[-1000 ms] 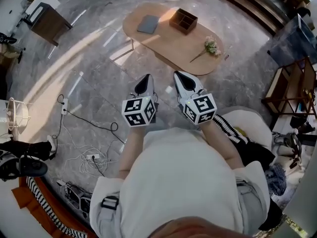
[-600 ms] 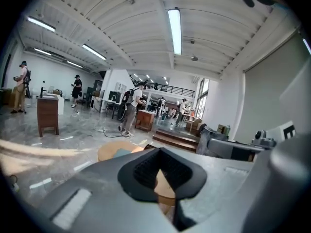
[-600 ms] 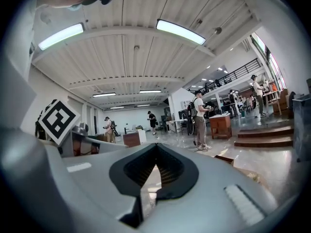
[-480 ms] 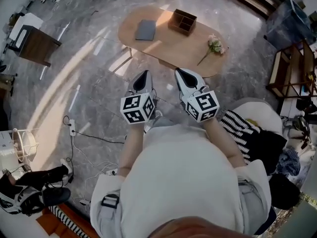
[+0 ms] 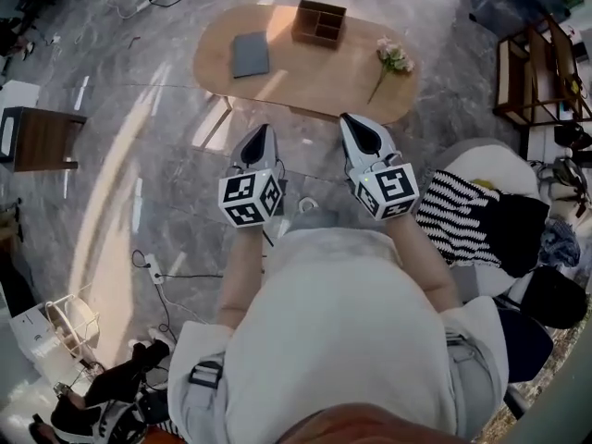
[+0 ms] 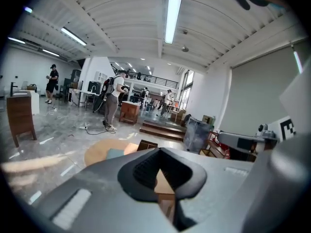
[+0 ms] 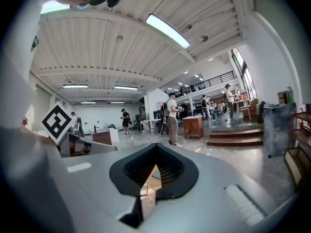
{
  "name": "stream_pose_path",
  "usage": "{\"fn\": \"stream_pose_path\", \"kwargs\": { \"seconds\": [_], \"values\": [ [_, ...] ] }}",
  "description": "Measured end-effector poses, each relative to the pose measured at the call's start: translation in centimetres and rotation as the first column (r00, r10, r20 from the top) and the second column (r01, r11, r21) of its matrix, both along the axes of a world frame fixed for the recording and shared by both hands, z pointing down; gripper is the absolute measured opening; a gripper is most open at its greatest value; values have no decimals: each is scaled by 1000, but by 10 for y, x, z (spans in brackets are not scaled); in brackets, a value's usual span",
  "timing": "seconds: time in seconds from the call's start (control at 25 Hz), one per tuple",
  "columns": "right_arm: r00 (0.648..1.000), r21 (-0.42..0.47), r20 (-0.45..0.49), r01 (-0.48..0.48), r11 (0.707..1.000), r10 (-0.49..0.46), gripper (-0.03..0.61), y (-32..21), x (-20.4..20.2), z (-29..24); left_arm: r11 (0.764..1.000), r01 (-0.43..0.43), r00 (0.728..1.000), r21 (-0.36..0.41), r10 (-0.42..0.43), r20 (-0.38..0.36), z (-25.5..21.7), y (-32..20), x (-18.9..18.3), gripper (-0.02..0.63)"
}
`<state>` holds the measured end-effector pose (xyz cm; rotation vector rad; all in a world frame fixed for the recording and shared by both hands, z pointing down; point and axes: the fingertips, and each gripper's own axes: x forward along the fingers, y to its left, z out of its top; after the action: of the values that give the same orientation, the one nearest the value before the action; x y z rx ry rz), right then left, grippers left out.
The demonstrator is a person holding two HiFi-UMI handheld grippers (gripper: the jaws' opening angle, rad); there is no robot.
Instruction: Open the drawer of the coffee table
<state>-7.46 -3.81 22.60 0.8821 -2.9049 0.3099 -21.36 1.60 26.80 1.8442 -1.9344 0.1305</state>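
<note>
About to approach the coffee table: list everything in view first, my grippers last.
coffee table: one, light wood, oval, top centre of the head view
flat pad: one, grey, on the table's left part
compartment box: one, dark wood, at the table's far edge
flower sprig: one, pale pink, on the table's right end
side table: one, dark wood, far left
fan: one, white, lower left
power strip: one, white, with cables, left
striped cushion: one, black and white, right
shelf rack: one, wood, upper right
people: several, standing far across the hall
left gripper: one, grey, shut, empty, short of the table
right gripper: one, grey, shut, empty, short of the table
</note>
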Motion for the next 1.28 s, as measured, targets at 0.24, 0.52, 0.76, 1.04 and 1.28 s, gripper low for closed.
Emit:
{"fn": "stream_pose_path", "kwargs": {
  "seconds": [0.24, 0.52, 0.76, 1.04, 1.28],
  "values": [
    [991, -30, -51, -126, 992, 125, -2, -36, 1, 29, 996, -85, 996, -35, 85, -15, 31, -35, -24, 0],
    [957, -98, -133, -273, 957, 259, -2, -45, 26, 83, 976, -206, 978, -73, 203, -50, 84, -58, -27, 0],
    [939, -161, -189, -319, 934, 288, -2, -48, 44, 150, 962, -243, 970, -121, 237, -63, 150, -69, -35, 1],
    [919, -200, -272, -344, 917, 285, -2, -66, 62, 247, 943, -271, 962, -193, 261, -78, 241, -75, -35, 2],
    [900, -254, -332, -375, 892, 284, 0, -80, 80, 331, 934, -248, 969, -256, 232, -88, 321, -91, -45, 2]
  ]
}}
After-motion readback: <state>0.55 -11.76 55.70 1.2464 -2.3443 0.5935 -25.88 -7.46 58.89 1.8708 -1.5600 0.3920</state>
